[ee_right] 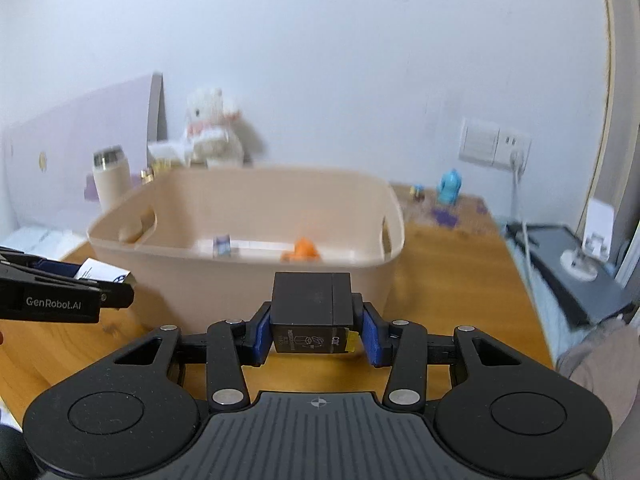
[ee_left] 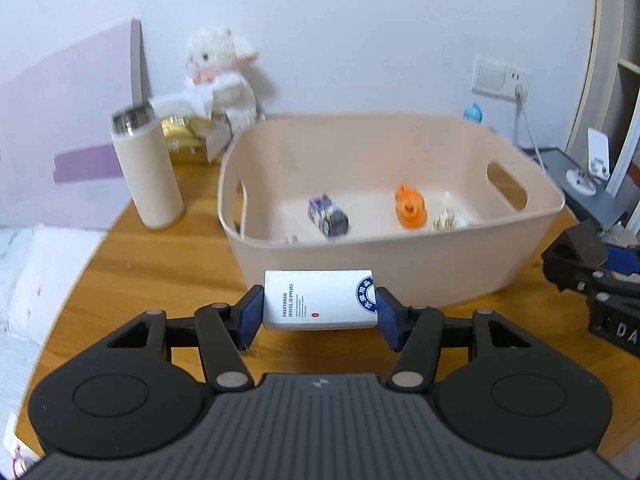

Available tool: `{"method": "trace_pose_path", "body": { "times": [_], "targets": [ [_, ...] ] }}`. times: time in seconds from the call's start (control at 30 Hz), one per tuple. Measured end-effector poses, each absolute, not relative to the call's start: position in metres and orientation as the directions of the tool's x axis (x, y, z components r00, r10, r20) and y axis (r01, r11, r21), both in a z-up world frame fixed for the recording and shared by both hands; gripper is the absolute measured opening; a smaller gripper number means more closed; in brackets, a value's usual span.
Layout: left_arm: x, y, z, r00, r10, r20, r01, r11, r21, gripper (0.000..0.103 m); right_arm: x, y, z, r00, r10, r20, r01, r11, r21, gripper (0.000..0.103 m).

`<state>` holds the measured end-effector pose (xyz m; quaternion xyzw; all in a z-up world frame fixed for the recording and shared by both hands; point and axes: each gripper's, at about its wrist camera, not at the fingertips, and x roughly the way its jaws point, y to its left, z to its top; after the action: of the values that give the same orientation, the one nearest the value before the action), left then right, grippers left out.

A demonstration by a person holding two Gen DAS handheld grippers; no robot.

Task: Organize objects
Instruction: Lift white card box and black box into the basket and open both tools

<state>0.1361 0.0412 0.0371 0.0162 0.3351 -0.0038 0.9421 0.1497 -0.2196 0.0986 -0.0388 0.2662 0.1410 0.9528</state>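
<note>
My left gripper is shut on a white box printed with "PREFERRED HOTEL SUPPLIES", held above the wooden table just in front of the beige tub. Inside the tub lie a purple toy car, an orange toy and a small pale toy. My right gripper is shut on a black box, also in front of the tub. In the right wrist view the left gripper shows at the left with the white box.
A beige tumbler with a steel rim stands left of the tub. Behind it are gold packets and a white plush toy. A blue figure and small purple pieces lie on the table at the right. Black equipment borders the right edge.
</note>
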Motion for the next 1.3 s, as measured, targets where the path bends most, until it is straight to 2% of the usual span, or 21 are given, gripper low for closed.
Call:
{"method": "trace_pose_path", "body": {
  "times": [0.23,0.57,0.67,0.8,1.0,1.13,1.3],
  "targets": [
    [0.136,0.045,0.066,0.81,-0.002,-0.586,0.024,0.999,0.029,0.061,0.147,-0.221,0.132,0.871,0.235,-0.43,-0.276,0.96,-0.035,0.042],
    [0.165,0.036,0.089,0.85,0.008,-0.526,0.03,0.997,0.064,0.061,0.174,-0.212,0.164,0.906,0.209,-0.368,-0.255,0.964,-0.081,0.042],
    [0.183,0.034,0.089,0.846,0.006,-0.533,0.031,0.998,0.061,0.061,0.191,-0.208,0.165,0.903,0.197,-0.383,-0.248,0.965,-0.09,0.042],
    [0.204,0.027,0.084,0.844,0.046,-0.535,0.019,0.993,0.116,0.061,0.215,-0.203,0.16,0.897,0.169,-0.408,-0.227,0.969,-0.098,0.042],
    [0.238,0.02,0.064,0.8,0.049,-0.597,0.034,0.991,0.127,0.061,0.244,-0.193,0.142,0.87,0.159,-0.467,-0.223,0.971,-0.083,0.042],
    [0.255,0.006,0.046,0.768,0.07,-0.637,0.069,0.979,0.191,0.061,0.258,-0.182,0.127,0.847,0.142,-0.513,-0.23,0.967,-0.111,0.041],
    [0.275,0.002,0.026,0.695,0.054,-0.717,0.098,0.981,0.169,0.061,0.272,-0.171,0.11,0.807,0.138,-0.575,-0.252,0.96,-0.124,0.041]
  ]
}}
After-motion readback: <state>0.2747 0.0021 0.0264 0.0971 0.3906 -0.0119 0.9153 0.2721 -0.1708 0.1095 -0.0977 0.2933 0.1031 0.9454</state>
